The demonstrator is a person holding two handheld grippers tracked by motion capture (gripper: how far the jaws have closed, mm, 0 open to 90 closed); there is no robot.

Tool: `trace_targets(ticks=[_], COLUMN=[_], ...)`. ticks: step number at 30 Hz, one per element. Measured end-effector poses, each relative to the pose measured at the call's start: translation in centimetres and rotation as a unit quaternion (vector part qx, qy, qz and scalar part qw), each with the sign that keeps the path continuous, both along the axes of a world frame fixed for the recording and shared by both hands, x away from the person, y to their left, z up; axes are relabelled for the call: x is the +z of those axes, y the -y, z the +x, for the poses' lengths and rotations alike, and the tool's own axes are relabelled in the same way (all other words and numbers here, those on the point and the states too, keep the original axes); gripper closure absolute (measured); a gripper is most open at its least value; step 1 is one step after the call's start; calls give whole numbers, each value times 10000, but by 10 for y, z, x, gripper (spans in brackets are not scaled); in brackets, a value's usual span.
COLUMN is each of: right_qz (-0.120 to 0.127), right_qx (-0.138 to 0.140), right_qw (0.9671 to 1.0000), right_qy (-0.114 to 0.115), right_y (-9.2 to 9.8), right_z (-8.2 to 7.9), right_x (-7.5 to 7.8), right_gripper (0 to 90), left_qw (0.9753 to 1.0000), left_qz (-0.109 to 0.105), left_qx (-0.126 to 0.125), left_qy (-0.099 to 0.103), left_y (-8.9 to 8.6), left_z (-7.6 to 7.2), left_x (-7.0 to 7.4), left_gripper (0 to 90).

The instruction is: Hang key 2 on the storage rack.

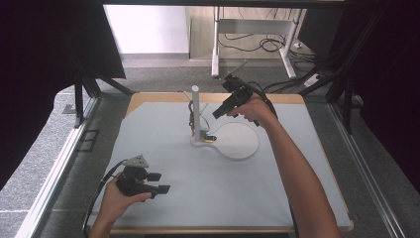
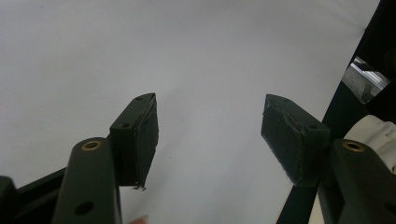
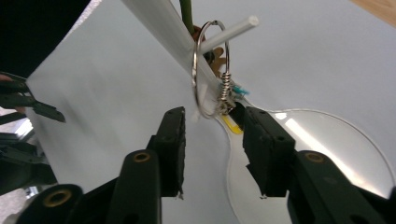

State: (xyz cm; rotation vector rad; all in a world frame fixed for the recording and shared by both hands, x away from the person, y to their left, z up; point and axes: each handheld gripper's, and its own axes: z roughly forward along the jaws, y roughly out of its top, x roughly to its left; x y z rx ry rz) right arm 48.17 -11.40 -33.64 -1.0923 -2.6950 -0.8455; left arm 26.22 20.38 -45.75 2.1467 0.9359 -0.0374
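A white stand with an upright post rises from a round base in the middle of the pale mat. A metal ring hangs on a white peg that sticks out of the post, and small bits hang from the ring, among them a spring and a yellow piece. My right gripper is open just short of the ring's lower end, with nothing between its jaws. A clear round disc lies beside the base. My left gripper is open over bare mat at the front left.
The pale mat covers a wooden table with black frame posts at both sides. Behind the table stand desk legs amid floor cables. In the right gripper view the left gripper shows far off at the left edge.
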Motion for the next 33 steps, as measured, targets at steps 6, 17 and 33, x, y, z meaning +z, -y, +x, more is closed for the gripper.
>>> trace_targets(ticks=[6,17,33], right_qz=[-160,-247,435], right_qx=[22,-34,-166], right_qw=[9997,9994,9983], right_qy=[172,233,341], right_y=[14,60,125], right_z=[-17,-47,-104], right_x=[7,-4,-68], right_gripper=[550,524,512], left_qw=[10000,10000,9997], left_qz=[-4,65,162], left_qx=[2,-8,-54], left_qy=[7,-47,-150], left_y=[0,1,9], left_z=[-1,3,6], left_x=[1,-1,-8], left_gripper=[368,368,367])
